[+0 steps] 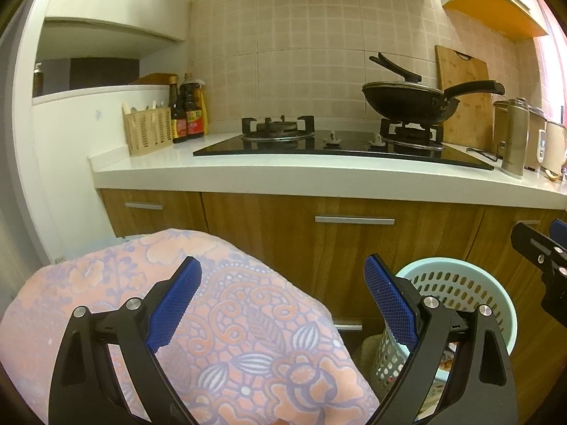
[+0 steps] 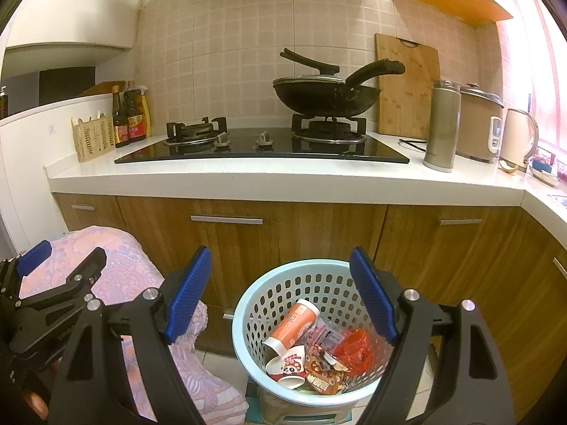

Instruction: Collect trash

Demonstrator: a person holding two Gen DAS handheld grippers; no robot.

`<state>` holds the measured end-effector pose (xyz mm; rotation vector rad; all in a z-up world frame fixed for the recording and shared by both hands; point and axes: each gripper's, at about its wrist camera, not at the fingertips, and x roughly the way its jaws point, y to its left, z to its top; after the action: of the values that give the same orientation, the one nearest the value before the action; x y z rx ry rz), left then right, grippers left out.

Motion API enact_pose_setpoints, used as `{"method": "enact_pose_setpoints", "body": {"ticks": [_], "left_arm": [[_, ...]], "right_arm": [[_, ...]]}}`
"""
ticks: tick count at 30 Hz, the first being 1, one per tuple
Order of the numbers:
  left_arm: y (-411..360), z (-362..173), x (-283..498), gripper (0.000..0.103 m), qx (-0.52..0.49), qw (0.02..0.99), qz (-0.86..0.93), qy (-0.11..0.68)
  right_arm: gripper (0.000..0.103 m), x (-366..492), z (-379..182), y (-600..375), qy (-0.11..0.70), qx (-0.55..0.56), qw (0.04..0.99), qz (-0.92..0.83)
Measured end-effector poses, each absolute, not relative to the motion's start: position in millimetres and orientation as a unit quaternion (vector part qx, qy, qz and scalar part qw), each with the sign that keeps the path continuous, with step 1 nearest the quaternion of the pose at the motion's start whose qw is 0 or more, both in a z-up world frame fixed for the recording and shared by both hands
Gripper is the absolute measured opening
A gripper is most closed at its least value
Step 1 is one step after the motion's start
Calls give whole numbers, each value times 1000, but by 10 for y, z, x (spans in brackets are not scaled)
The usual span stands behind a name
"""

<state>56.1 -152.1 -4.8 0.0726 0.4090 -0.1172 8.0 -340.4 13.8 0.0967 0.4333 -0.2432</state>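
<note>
A light blue perforated basket (image 2: pixel 269 294) stands on the floor in front of the wooden cabinets. In it lie an orange paper cup (image 2: pixel 294 322), a white panda cup (image 2: pixel 290 364), a red plastic bag (image 2: pixel 358 350) and snack wrappers (image 2: pixel 322 372). My right gripper (image 2: pixel 280 258) hovers open above the basket, nothing between its blue pads. My left gripper (image 1: pixel 283 269) is open too, empty, over a pink floral cloth (image 1: pixel 248 318). The basket (image 1: pixel 460 283) shows partly behind its right finger. Each gripper appears at the edge of the other's view.
A white countertop (image 2: pixel 248 177) carries a black glass hob (image 2: pixel 262 148), a wok (image 2: pixel 326 97), a cutting board (image 2: pixel 407 85), a steel flask (image 2: pixel 443 127), a rice cooker (image 2: pixel 478 124), a kettle (image 2: pixel 519 138), sauce bottles (image 2: pixel 131 117) and a utensil holder (image 2: pixel 92 138).
</note>
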Motion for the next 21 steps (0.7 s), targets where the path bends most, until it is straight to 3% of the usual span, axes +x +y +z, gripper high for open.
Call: {"method": "enact_pose_setpoints", "body": {"ticks": [21], "left_arm": [[-1576, -6, 497, 95, 49, 980, -50, 187]], "right_arm": [[76, 109, 87, -3398, 219, 46, 967, -118]]}}
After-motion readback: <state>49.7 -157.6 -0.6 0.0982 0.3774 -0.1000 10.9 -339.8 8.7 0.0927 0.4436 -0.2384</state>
